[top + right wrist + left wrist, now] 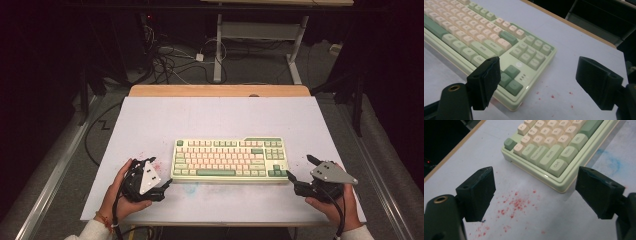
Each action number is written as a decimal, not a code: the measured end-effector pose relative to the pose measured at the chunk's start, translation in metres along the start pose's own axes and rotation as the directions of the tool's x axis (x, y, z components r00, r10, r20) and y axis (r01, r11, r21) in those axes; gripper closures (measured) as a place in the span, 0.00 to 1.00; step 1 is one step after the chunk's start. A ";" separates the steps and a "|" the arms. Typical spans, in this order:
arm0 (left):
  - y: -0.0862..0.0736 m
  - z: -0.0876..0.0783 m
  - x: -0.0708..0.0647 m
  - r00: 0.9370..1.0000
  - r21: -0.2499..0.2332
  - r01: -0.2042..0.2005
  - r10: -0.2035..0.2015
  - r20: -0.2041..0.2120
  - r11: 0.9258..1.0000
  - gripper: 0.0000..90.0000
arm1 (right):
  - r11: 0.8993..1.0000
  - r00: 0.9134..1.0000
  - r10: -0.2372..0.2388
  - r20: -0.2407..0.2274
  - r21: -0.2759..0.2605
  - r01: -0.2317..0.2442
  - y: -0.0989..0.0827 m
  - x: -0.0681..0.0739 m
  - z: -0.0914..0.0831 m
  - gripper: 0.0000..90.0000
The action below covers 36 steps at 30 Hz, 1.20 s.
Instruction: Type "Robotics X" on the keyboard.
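Note:
A pale green keyboard (230,160) with cream and green keys lies flat at the middle of the white tabletop (150,125). My left gripper (159,172) is open just off its near left corner, held in a hand. In the left gripper view the keyboard (554,142) corner sits ahead between the spread jaws of the left gripper (535,173), untouched. My right gripper (300,167) is open beside the keyboard's near right corner. In the right gripper view the keyboard (474,35) corner lies by the left jaw of the right gripper (539,62), with nothing held.
Red specks (514,205) and a blue smear (609,160) mark the white surface near the keyboard. A wooden edge (220,90) runs along the back of the table. Beyond it are floor cables (170,60) and the legs of a desk frame (218,50).

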<state>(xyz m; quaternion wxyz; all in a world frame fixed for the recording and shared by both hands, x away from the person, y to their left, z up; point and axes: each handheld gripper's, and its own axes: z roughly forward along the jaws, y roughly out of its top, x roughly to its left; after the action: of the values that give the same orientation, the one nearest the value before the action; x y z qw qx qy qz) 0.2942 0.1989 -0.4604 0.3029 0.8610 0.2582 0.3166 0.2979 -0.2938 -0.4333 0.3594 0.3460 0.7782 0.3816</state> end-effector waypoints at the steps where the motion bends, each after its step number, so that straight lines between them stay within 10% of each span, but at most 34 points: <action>1: -0.003 0.001 0.000 1.000 0.006 0.001 -0.001 -0.004 1.000 0.17 | 1.000 1.000 0.004 0.001 0.004 -0.004 -0.002 -0.001 0.001 0.23; 21: -0.037 0.007 0.009 0.994 0.083 0.104 -0.106 0.017 0.991 0.17 | 0.990 0.992 0.118 0.034 0.074 -0.120 -0.046 -0.014 0.005 0.24; 36: -0.035 0.006 0.003 0.996 0.059 0.081 -0.083 0.031 0.995 0.17 | 0.996 0.996 0.081 0.035 0.043 -0.083 -0.037 -0.004 0.001 0.22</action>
<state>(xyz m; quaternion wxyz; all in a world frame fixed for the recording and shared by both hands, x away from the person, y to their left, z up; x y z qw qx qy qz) 0.2909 0.2226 -0.4869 0.2951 0.8632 0.2973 0.2817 0.2909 -0.3145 -0.4632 0.3484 0.3917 0.7655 0.3730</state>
